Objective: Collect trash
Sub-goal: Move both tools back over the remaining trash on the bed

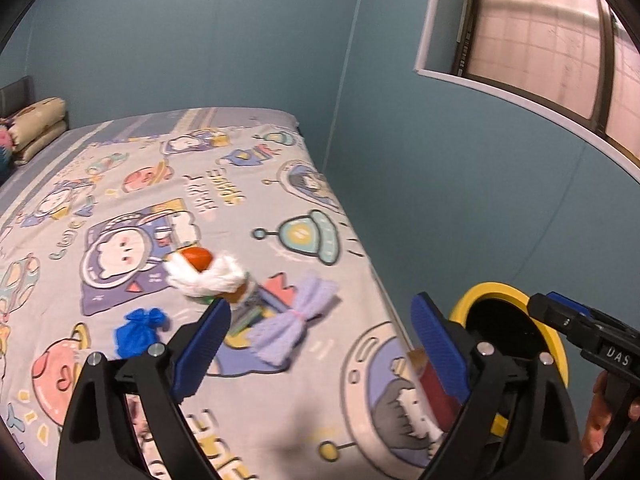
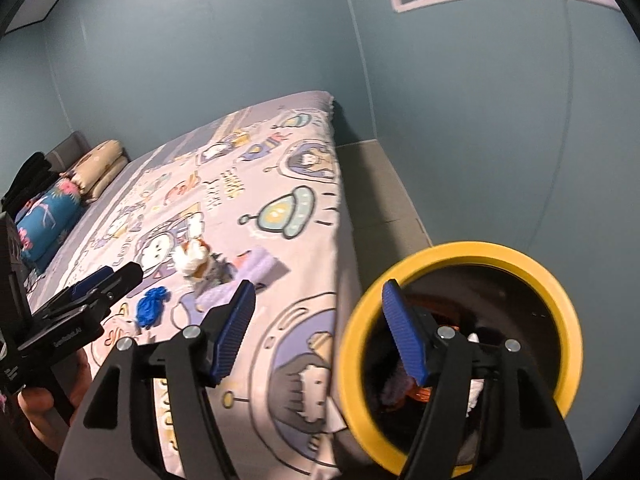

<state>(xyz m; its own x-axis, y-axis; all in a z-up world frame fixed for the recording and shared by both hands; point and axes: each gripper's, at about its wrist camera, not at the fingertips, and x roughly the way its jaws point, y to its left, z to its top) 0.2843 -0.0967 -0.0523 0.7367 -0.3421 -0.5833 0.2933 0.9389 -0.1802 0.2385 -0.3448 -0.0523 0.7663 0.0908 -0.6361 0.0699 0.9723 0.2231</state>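
On the cartoon-print bed sheet lie a white crumpled wad with an orange piece on top, a blue crumpled scrap and a lilac tied cloth piece. My left gripper is open and empty above the sheet, just short of them. My right gripper is open and empty, its right finger over the mouth of a yellow-rimmed black bin beside the bed, with some trash inside. The trash also shows in the right wrist view: the white wad, the blue scrap, the lilac piece.
The bin stands on the floor between the bed's right edge and a teal wall. Pillows lie at the bed's head, far left. A window is high on the right wall.
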